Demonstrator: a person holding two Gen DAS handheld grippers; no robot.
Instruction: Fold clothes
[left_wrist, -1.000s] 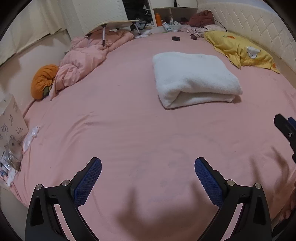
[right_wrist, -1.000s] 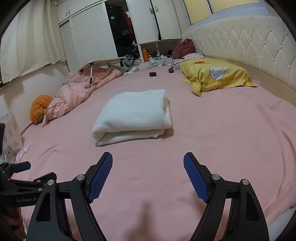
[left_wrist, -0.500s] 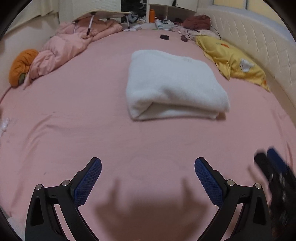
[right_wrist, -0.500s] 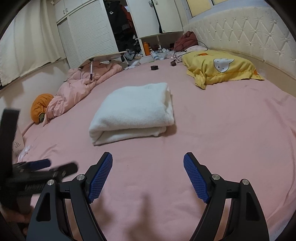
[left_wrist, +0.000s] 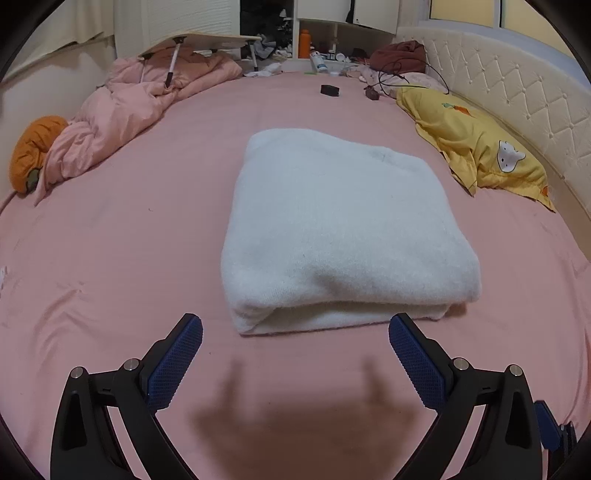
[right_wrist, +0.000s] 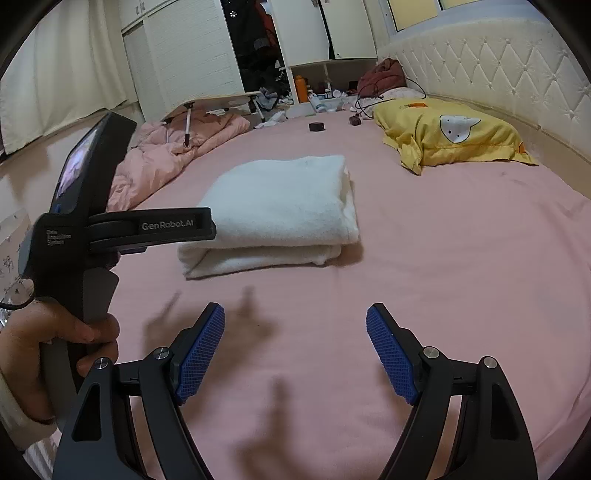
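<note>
A white fluffy garment (left_wrist: 343, 229), folded into a thick rectangle, lies in the middle of the pink bed sheet (left_wrist: 110, 258). It also shows in the right wrist view (right_wrist: 277, 210). My left gripper (left_wrist: 295, 362) is open and empty, just in front of the garment's near folded edge, a little above the sheet. My right gripper (right_wrist: 295, 350) is open and empty, farther back from the garment. The left gripper's body (right_wrist: 122, 229), held in a hand, shows at the left of the right wrist view and hides the garment's near left corner.
A yellow pillow (left_wrist: 480, 147) lies at the right by the padded headboard (left_wrist: 517, 92). A crumpled pink duvet (left_wrist: 129, 110) and an orange cushion (left_wrist: 33, 151) lie at the left. Small dark items (left_wrist: 330, 89), cables and bottles sit at the far end.
My left gripper has swung right and moved forward, so the garment is now centred and close. The left gripper's body has come up into the right wrist view.
</note>
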